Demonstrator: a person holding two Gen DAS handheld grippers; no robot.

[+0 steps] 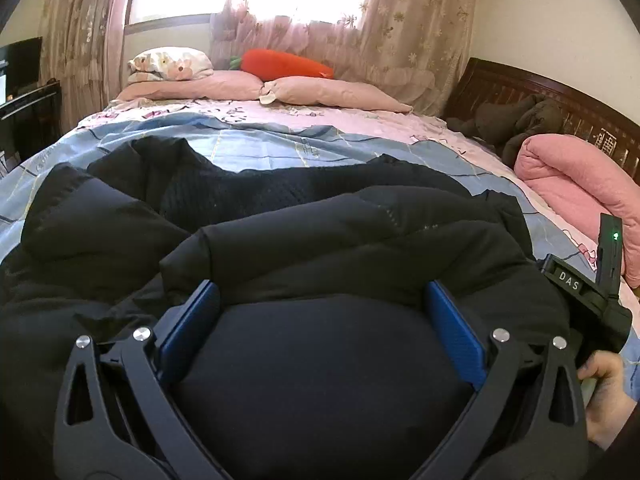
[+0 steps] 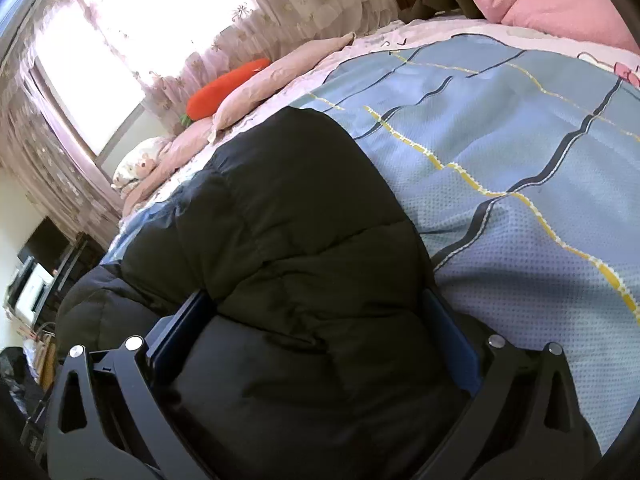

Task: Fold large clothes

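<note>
The puffy black quilted jacket (image 1: 280, 232) is spread across the bed's near edge. It is bulged between the spread fingers of the left gripper (image 1: 322, 300) and right gripper (image 2: 316, 312); whether either is clamped cannot be told.

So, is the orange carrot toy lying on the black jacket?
No, the carrot toy lies far behind the black jacket, on the pink pillows under the window.
</note>
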